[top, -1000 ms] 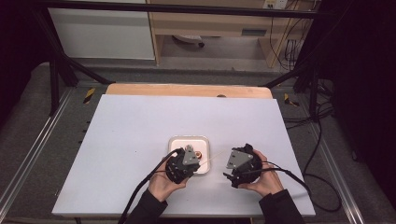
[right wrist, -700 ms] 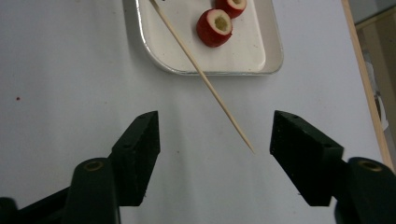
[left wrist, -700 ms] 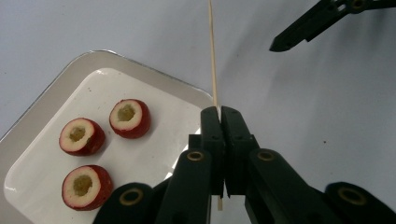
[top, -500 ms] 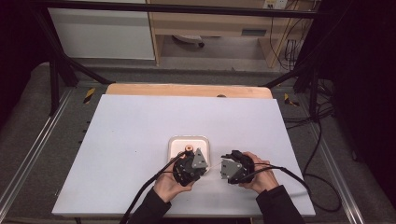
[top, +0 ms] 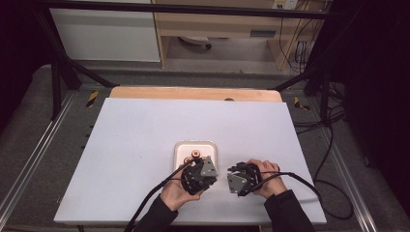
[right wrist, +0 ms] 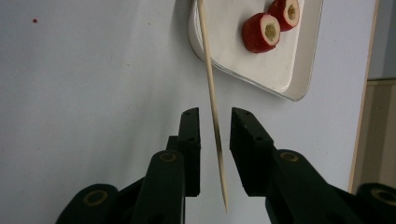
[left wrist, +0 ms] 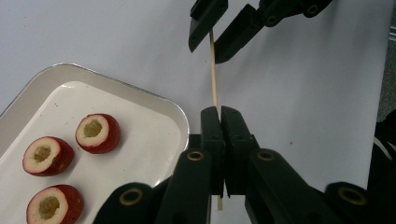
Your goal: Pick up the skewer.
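My left gripper (left wrist: 220, 112) is shut on a thin wooden skewer (left wrist: 214, 70), which sticks out beyond its tips. My right gripper (right wrist: 215, 114) faces it from the other side. The right jaws have just been closing around the skewer (right wrist: 210, 79), but a gap shows on both sides of the stick. The same right gripper (left wrist: 209, 49) appears at the top of the left gripper view. In the high view both grippers (top: 200, 174) (top: 239, 180) sit close together at the table's near edge. Red fruit pieces with pale cores (left wrist: 98, 133) (right wrist: 261, 31) lie on a white tray (left wrist: 180, 116).
The tray (top: 180, 147) sits just beyond the left hand on a white table (top: 135, 145). A wooden strip (top: 193, 93) runs along the far edge. Cables trail from both grippers off the near side.
The right gripper has edged left toward the left one, and its jaws have narrowed around the skewer's free end. The left gripper has kept its hold.
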Demonstrator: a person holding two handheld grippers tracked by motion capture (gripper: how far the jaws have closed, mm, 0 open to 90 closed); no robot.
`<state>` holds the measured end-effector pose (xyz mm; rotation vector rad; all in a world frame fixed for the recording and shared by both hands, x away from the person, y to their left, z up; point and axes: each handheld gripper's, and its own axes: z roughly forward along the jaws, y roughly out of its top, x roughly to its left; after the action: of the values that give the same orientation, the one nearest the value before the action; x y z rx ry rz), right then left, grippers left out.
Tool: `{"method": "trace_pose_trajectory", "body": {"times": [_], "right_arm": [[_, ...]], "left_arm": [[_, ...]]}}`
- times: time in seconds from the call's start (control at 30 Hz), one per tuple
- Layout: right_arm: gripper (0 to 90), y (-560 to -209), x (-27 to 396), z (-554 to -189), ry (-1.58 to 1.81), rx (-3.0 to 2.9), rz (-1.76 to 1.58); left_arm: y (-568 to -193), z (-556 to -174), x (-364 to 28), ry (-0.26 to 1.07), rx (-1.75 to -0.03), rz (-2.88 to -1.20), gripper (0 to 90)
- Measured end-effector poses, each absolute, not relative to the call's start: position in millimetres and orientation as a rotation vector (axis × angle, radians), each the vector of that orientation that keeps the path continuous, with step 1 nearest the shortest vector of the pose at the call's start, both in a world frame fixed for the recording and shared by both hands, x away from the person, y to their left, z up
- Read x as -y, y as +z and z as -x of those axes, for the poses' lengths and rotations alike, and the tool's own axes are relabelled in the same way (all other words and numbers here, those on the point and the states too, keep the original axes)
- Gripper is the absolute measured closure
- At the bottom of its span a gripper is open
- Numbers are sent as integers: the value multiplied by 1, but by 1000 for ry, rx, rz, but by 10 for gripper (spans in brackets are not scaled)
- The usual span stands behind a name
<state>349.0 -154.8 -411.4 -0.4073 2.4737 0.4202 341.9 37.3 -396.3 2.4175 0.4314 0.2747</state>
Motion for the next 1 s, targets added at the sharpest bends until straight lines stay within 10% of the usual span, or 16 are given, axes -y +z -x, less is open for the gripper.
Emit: {"method": "trace_pose_trajectory", "body": {"times": [0.6,1.0], "right_arm": [[892,-411,154,-346,338,-2414,556],[891,-402,150,-345,227,-2356,612]], "left_arm": [[-399,-348,-41,232,-446,-2420,882],[-395,-358,-42,212,-489,-2486,556]]}}
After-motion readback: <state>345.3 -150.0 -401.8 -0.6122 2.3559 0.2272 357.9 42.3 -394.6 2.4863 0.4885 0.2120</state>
